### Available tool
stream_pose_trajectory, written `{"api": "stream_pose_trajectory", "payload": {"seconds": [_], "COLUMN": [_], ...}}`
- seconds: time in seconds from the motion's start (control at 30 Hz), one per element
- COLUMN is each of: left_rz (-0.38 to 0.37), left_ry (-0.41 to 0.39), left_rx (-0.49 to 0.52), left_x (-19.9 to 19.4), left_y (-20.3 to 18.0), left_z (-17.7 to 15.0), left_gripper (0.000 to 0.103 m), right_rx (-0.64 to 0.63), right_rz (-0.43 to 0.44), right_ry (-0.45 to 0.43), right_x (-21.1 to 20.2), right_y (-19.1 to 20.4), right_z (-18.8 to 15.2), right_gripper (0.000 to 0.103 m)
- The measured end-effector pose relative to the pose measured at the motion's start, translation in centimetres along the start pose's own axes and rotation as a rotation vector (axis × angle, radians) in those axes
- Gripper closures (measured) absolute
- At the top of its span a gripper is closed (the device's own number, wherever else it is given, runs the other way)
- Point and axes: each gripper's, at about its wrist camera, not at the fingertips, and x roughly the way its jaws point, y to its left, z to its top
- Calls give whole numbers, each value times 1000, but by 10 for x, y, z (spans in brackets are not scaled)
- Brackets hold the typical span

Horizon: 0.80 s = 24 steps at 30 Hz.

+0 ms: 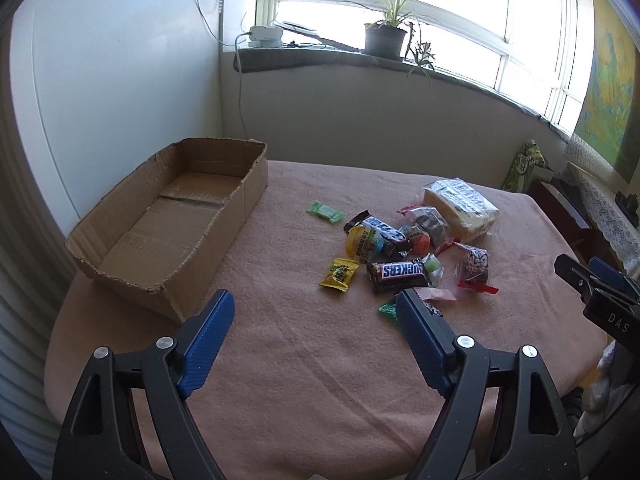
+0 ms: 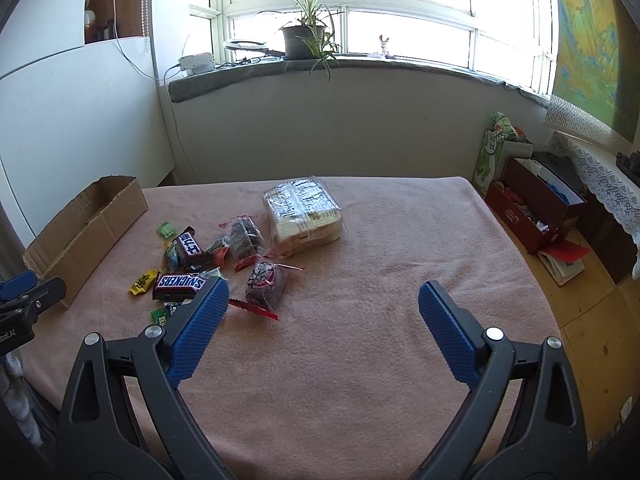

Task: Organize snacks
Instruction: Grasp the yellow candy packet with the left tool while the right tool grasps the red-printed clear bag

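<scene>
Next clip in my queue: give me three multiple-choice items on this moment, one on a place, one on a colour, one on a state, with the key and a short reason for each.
1. Where does the cardboard box stand relative to the snack pile, seen from the left wrist?
A. left of it
B. right of it
C. on top of it

2. What colour is the small packet just left of the Snickers bar?
A. blue
B. yellow
C. white

3. What is in the cardboard box?
A. the wrapped bread loaf
B. several candies
C. nothing visible

Key:
1 A: the box sits at the table's left edge, the snacks to its right.
2 B: its wrapper is yellow with dark print.
3 C: only bare cardboard floor shows; the wrapped bread loaf and the candies lie on the pink tablecloth.
</scene>
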Motion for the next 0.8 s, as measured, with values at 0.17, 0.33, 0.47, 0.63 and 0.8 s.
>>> {"api": "stream_pose_trajectory", "payload": {"seconds": [0.17,0.33,0.47,0.63,0.8], "left_rz": [-36,-61,-75,-101,-119], "left_ry": [60,98,118,157,193], "left_rx": [-2,1,22,34,50], "left_x": [19,40,54,76,94], "left_y": [-1,0,-2,-2,0], "left_z": [-4,1,6,11,15], "left_gripper": [38,50,53,61,65], "right_rx": [19,22,30,31,49], "right_rz": [54,89,119,160,189], "right_ry": [62,102,132,179,229], "right_x": [17,33,47,68,89], "right_y": [-1,2,5,14,20], "right_z": [-6,-6,-4,-1,-1], "right_gripper": [18,23,24,32,39]}}
